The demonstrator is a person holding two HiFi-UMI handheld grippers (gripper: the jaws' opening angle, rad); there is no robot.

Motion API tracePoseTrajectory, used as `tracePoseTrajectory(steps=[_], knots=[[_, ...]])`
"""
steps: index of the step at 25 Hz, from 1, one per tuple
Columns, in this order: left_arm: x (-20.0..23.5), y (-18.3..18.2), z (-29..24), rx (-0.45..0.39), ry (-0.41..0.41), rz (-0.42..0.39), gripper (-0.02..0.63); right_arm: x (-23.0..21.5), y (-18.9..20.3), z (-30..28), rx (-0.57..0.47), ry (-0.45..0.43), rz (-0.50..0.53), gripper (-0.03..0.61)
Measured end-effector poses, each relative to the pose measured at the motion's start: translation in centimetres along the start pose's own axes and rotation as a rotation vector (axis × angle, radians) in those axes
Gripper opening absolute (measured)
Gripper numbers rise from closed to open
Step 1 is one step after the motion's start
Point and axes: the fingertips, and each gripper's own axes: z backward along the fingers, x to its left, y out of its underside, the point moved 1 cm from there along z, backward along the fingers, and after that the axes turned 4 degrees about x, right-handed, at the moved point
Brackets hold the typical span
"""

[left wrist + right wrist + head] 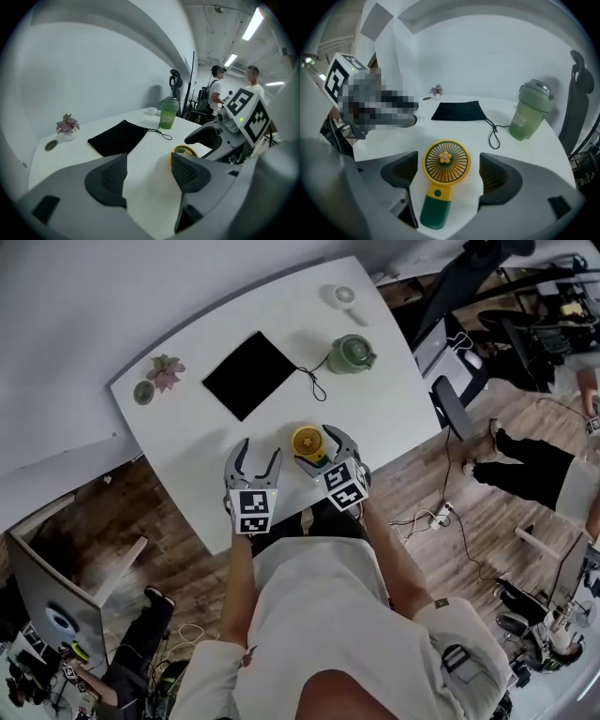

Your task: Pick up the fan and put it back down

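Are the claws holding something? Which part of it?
Nothing is held. The fan sits between the right claw's open jaws, untouched. The left claw is open, empty.

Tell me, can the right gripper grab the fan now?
Probably yes. The fan lies between the open jaws of the right gripper. The pads are not touching it yet, and nothing else sits in the way.

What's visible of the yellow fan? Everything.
The fan is a handheld one, plastic-looking: round yellow grille with a flower at its hub, yellow neck with a green button, dark green handle. It lies flat, face up, on the white table, between the right gripper's open jaws, which do not touch it.
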Motion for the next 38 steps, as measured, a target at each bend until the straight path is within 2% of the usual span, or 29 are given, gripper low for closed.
tracePoseTrajectory(steps=[9,12,18,27,38], knots=[[0.0,0.5,-0.7,0.016,0.017,-0.009,0.29,-0.1,1.7,-2.5,0.077,-0.023,0.006,0.44],[0.1,0.5,-0.6,0.018,0.014,-0.01,0.288,0.0,1.7,-2.9,0.072,-0.023,0.009,0.398],[0.3,0.6,-0.1,0.015,0.003,-0.007,0.285,0.3,1.5,-2.9,0.081,-0.025,0.055,0.392],[-0.1,-0.1,0.8,-0.012,-0.02,-0.008,0.282,0.1,0.8,-1.4,0.023,0.008,0.054,0.391],[-1.0,-2.2,2.6,-0.078,-0.059,-0.015,0.282,-0.2,-2.1,1.9,-0.11,0.04,0.067,0.39]])
